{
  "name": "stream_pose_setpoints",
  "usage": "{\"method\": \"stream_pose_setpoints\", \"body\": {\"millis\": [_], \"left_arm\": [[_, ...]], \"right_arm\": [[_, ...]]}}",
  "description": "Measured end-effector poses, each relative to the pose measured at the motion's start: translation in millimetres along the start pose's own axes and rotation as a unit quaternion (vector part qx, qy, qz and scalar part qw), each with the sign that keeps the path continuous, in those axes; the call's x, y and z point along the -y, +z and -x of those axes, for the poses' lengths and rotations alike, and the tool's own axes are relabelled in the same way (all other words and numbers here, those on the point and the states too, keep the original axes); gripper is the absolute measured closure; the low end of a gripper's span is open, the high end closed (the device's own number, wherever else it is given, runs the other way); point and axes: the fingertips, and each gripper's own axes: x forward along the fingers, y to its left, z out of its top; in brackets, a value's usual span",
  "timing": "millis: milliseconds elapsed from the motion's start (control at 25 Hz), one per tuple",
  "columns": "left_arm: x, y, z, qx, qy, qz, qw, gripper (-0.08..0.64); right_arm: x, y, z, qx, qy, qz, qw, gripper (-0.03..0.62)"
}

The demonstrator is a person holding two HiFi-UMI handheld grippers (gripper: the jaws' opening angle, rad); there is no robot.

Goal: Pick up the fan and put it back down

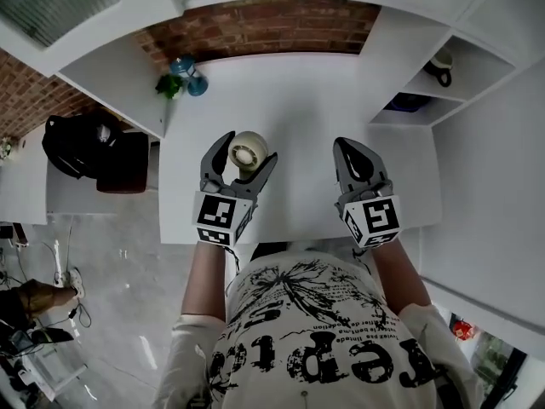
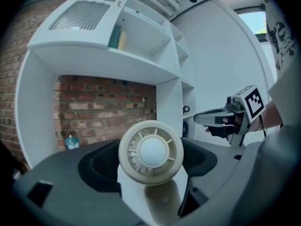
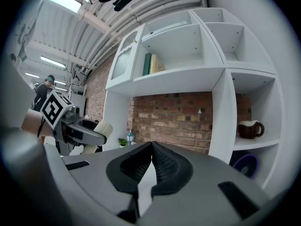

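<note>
A small cream fan (image 1: 249, 152) with a round head sits between the jaws of my left gripper (image 1: 249, 149), over the white desk (image 1: 298, 100). In the left gripper view the fan's head (image 2: 150, 152) fills the gap between the dark pads (image 2: 101, 166), and its stem runs down below. The left gripper is shut on the fan. Whether the fan's base touches the desk I cannot tell. My right gripper (image 1: 351, 147) hovers to the right of the fan, shut and empty, its pads (image 3: 162, 166) pressed together. From the right gripper view the fan (image 3: 102, 128) shows at left.
A blue bottle (image 1: 192, 77) and a small plant (image 1: 169, 85) stand at the desk's back left. Shelf cubbies at right hold a mug (image 3: 249, 128) and a purple bowl (image 3: 247, 164). A black bag (image 1: 94, 147) lies left of the desk. A brick wall (image 1: 264, 24) backs it.
</note>
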Motion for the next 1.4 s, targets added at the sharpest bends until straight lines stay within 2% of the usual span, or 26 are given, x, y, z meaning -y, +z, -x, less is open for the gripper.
{"method": "stream_pose_setpoints", "body": {"millis": [280,560,720,920,1040,1240,1400], "left_arm": [[-19.7,-89.5,-44.3,-0.104,0.004,0.044,0.9936,0.173],[-25.1,-172.2,-68.5,-0.198,-0.003,0.077,0.9771,0.175],[-24.9,-209.2,-80.8,-0.242,-0.014,0.075,0.9673,0.173],[-18.7,-233.1,-86.2,-0.277,-0.025,0.075,0.9576,0.175],[-17.6,-249.2,-92.6,-0.289,-0.019,0.079,0.9537,0.175],[-16.9,-266.6,-94.3,-0.327,-0.013,0.091,0.9405,0.175],[-16.7,-272.7,-95.8,-0.331,-0.006,0.093,0.9390,0.175]], "right_arm": [[-7.1,-47.9,-28.9,-0.046,0.011,-0.005,0.999,0.577],[-14.7,-91.9,-43.9,-0.092,0.011,-0.022,0.995,0.577],[-14.8,-110.2,-49.9,-0.108,0.009,-0.027,0.994,0.577],[-18.5,-127.6,-51.6,-0.127,0.008,-0.031,0.991,0.577],[-18.4,-134.7,-51.8,-0.133,0.007,-0.033,0.991,0.577],[-16.5,-139.1,-53.0,-0.141,0.005,-0.034,0.989,0.577],[-13.1,-141.9,-52.0,-0.145,0.001,-0.036,0.989,0.577]]}}
